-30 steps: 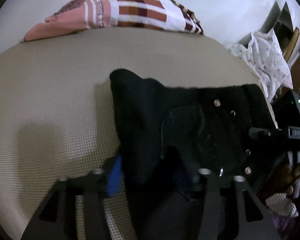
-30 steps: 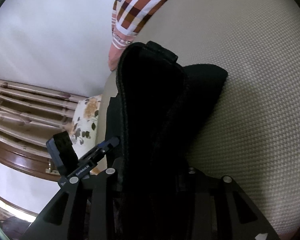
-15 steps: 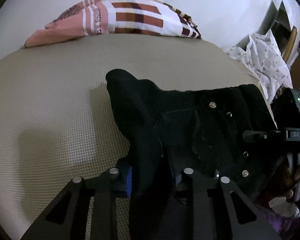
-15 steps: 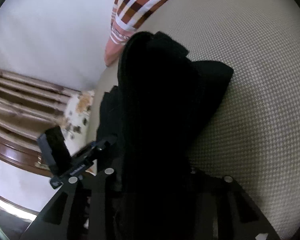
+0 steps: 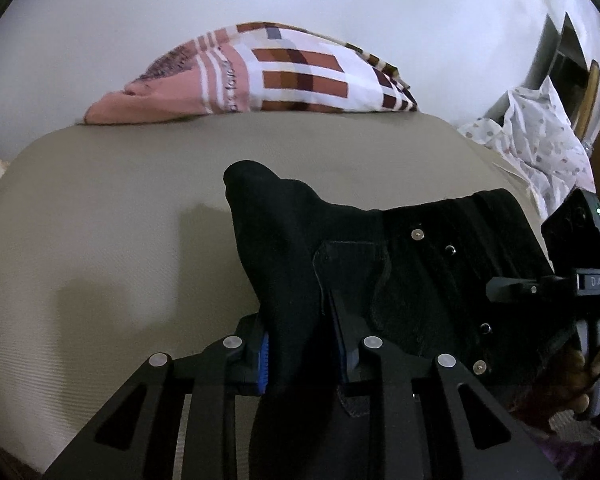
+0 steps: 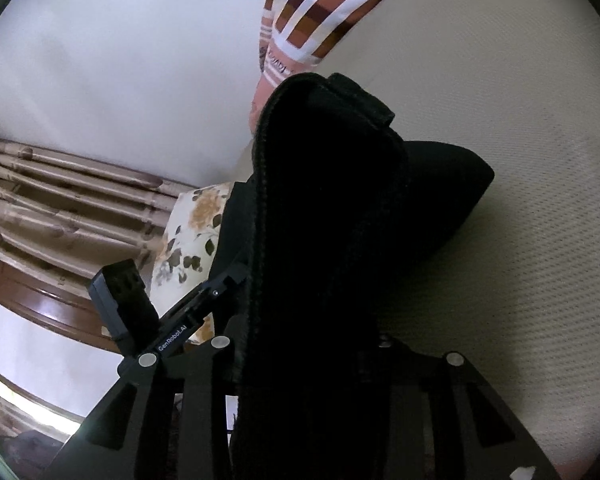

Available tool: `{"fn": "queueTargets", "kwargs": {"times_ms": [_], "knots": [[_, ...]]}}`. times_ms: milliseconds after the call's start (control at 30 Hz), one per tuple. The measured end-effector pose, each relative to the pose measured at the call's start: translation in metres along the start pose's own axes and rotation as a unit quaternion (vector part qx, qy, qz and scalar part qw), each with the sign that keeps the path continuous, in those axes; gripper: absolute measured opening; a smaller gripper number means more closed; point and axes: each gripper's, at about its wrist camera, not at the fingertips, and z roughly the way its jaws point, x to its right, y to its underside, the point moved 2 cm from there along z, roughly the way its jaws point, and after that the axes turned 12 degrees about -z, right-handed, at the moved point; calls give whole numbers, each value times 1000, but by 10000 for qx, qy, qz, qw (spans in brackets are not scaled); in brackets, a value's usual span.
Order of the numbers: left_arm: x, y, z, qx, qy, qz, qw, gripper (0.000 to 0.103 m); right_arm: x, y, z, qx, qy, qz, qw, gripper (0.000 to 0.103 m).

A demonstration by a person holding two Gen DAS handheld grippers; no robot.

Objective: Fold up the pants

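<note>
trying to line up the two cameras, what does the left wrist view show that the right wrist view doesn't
Only the left wrist view shows the metal snaps on the pants, the pale spotted cloth at the right and the right hand-held gripper from the side.

Only the right wrist view shows the curtain, the flowered pillow and the left hand-held gripper from the side.

Both show the black pants clamped in their own jaws, the beige bed and the checked cloth.
</note>
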Motion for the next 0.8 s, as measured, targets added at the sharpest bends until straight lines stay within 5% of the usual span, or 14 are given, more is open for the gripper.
{"fn": "queueTargets", "kwargs": {"times_ms": [800], "knots": [[-72,-34,-27,474,-517,-326,9970,25,-49,-37,79,-438,-147,-691,9965,31]]}}
